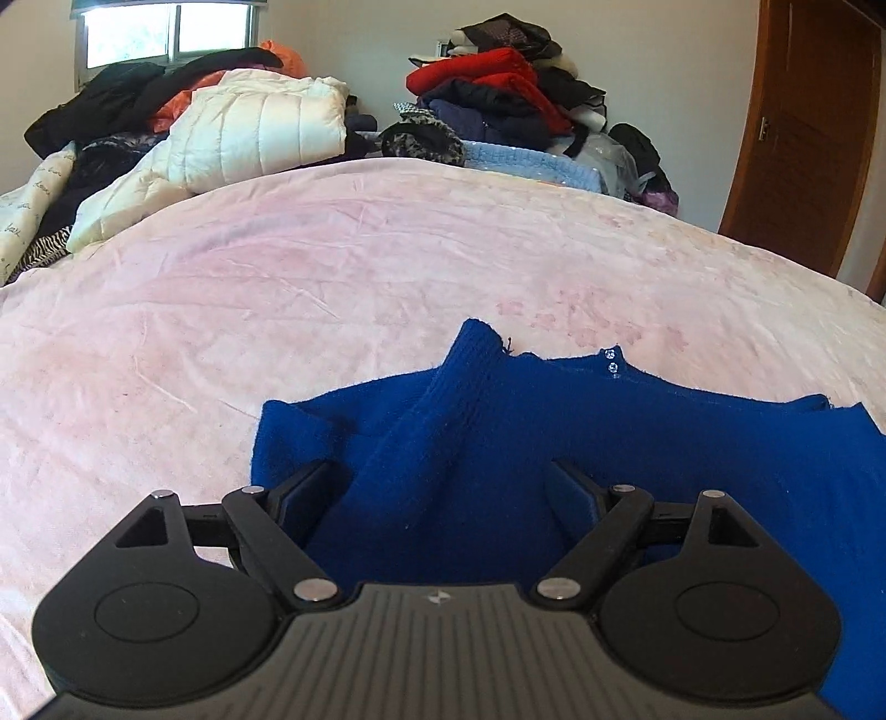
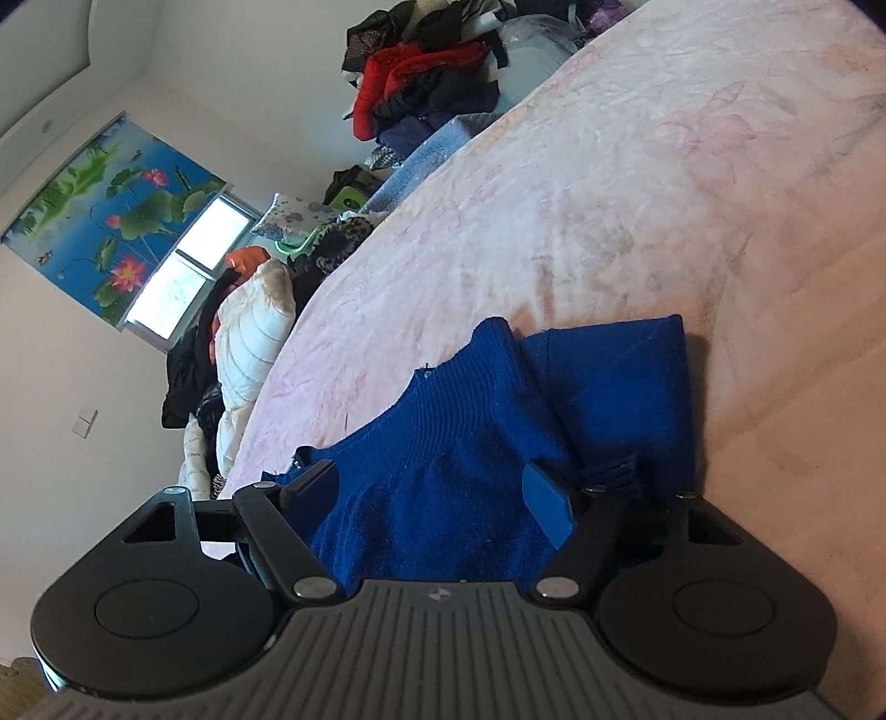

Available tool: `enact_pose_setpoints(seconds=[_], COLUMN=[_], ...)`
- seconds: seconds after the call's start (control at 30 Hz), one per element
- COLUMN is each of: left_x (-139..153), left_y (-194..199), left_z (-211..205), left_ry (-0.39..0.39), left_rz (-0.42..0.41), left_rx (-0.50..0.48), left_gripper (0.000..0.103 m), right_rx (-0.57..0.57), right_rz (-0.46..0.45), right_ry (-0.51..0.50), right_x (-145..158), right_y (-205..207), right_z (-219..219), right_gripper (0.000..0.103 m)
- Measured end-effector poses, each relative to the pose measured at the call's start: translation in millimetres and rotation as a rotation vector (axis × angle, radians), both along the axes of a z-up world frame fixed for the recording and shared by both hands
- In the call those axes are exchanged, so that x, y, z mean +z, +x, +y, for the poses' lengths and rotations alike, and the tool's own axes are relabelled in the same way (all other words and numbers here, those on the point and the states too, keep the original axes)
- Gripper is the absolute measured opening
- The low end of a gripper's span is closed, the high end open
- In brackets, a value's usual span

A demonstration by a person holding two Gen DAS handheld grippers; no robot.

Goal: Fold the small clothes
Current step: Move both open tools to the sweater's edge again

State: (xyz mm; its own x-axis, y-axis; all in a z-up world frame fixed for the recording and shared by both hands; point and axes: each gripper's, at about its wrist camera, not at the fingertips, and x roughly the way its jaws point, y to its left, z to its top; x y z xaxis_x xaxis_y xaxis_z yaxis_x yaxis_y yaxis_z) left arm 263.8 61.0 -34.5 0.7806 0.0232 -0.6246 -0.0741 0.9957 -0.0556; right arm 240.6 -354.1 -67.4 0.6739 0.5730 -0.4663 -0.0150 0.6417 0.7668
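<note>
A royal-blue knit sweater [image 1: 498,443] lies on the pink bedspread [image 1: 277,288], with one ribbed sleeve folded across its body. My left gripper [image 1: 443,471] is open, its jaws spread wide just above the near part of the sweater. In the right wrist view the same sweater [image 2: 470,443] fills the foreground. My right gripper [image 2: 432,482] is open too, tilted sideways, with the knit cloth between its spread jaws. Neither gripper clamps the fabric.
Piles of clothes line the far edge of the bed: a cream puffer jacket [image 1: 255,133], dark garments [image 1: 111,105], and a red and black heap [image 1: 498,83]. A wooden door [image 1: 803,138] stands at the right. A window [image 1: 166,27] is behind.
</note>
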Motion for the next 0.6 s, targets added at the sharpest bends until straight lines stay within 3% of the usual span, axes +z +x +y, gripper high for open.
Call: enact_pose_setpoints(seconds=[0.07,0.17,0.23,0.33,0.4,0.47,0.5,0.6], left_x=[15.4,37.6,39.3,26.1,14.7,5.4,6.9,1.7], left_y=[-21.9,-83.1,-127.6,-171.6,-184.4,-188.5,-188.6,-178.3], left_z=[7.3,24.3,34.4,41.4,41.7,41.8,40.3,48.8], left_ry=[-0.024,-0.183,-0.308,-0.405,-0.461,-0.539,-0.538,-0.658], left_rz=[-0.031,-0.098,-0.126,-0.094,-0.048,-0.031,-0.043,-0.034], left_rx=[0.064,0.118,0.173,0.303,0.369,0.379,0.379,0.385], left_gripper=[0.085,0.085,0.085,0.085,0.085,0.085,0.085,0.085], right_rx=[0.013,0.095,0.145,0.241,0.304,0.342,0.347,0.359], right_rz=[-0.023,-0.133,-0.177,-0.236,-0.267,-0.27,-0.248,-0.181], right_ry=[-0.003,-0.031,-0.071,-0.186,-0.259,-0.262,-0.244,-0.115], right_x=[13.4,33.4,39.6,46.0,49.7,52.0,51.0,47.8], right_y=[-12.2,-46.0,-64.9,-73.4,-69.4,-61.5,-56.4,-49.9], right_z=[6.1,25.2,45.5,89.0,118.6,141.8,149.1,156.9], right_gripper=[0.078,0.083,0.09,0.09,0.089,0.089,0.089,0.089])
